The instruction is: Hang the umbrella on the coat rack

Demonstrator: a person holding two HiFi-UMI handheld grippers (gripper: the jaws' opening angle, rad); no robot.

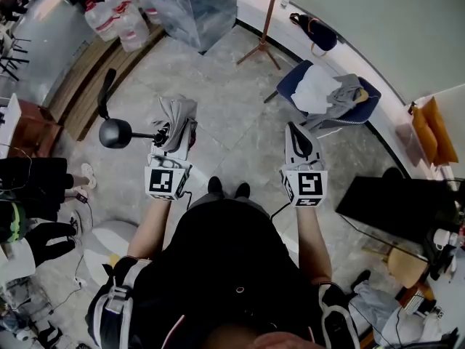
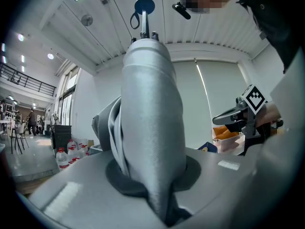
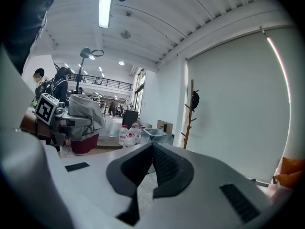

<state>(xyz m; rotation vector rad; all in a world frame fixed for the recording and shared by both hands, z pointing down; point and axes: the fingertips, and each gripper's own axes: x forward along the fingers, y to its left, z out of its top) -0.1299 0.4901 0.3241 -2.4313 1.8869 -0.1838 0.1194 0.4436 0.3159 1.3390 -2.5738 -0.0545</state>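
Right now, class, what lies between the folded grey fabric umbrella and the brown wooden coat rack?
Only bare grey floor tiles lie between the grey umbrella and the wooden coat rack, as the head view shows.

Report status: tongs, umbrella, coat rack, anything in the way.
Left tongs shut on folded umbrella. Right tongs shut, empty. Coat rack across the floor, umbrella not hung. Chair with clothes beside the route.

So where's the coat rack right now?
Head view, top centre: the coat rack stands by the white wall, left of the blue chair.
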